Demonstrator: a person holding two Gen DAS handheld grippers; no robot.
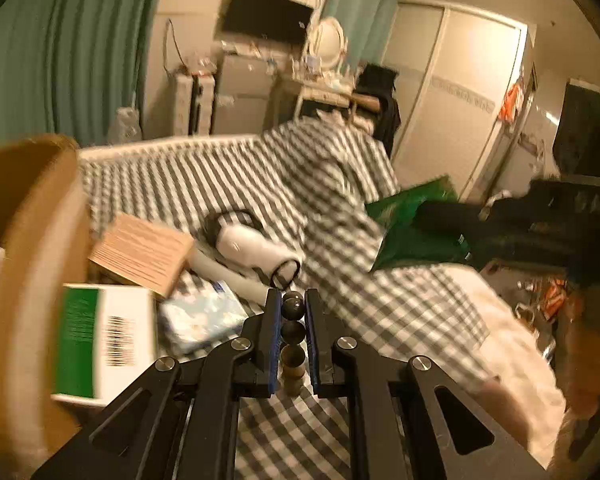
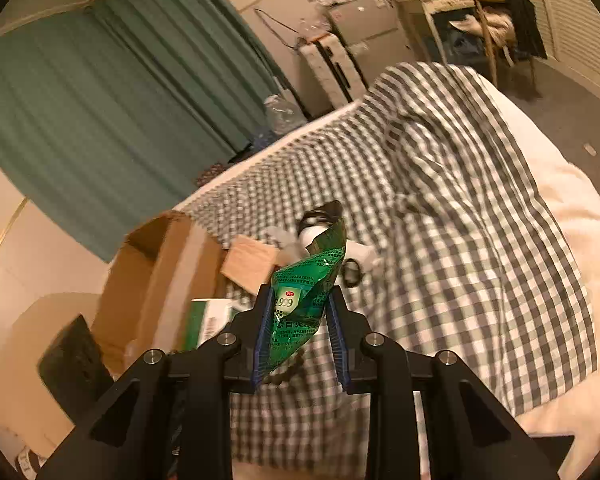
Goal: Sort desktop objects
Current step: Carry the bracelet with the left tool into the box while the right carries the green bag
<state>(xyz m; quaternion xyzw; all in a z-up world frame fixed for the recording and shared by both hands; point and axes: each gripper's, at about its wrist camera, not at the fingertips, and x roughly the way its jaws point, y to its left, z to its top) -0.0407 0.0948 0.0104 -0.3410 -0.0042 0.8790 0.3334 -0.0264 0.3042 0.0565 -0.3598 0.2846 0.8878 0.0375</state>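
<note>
My left gripper [image 1: 293, 300] is shut on a string of dark round beads [image 1: 292, 307], held above the checkered cloth [image 1: 204, 184]. My right gripper [image 2: 298, 294] is shut on a crumpled green medicine packet [image 2: 306, 280] marked 999; the packet [image 1: 408, 224] also shows at the right of the left wrist view, with the right gripper's dark body behind it. A white hair dryer [image 1: 256, 250], a tan booklet [image 1: 142, 254], a green-and-white box [image 1: 104, 338] and a blue-white tissue pack [image 1: 202, 318] lie on the cloth.
An open cardboard box [image 2: 148, 280] stands at the left; its flap [image 1: 28, 240] fills the left of the left wrist view. The cloth covers a bed with a white blanket [image 2: 572, 216] at the right. Green curtains [image 2: 100, 112] and furniture stand behind.
</note>
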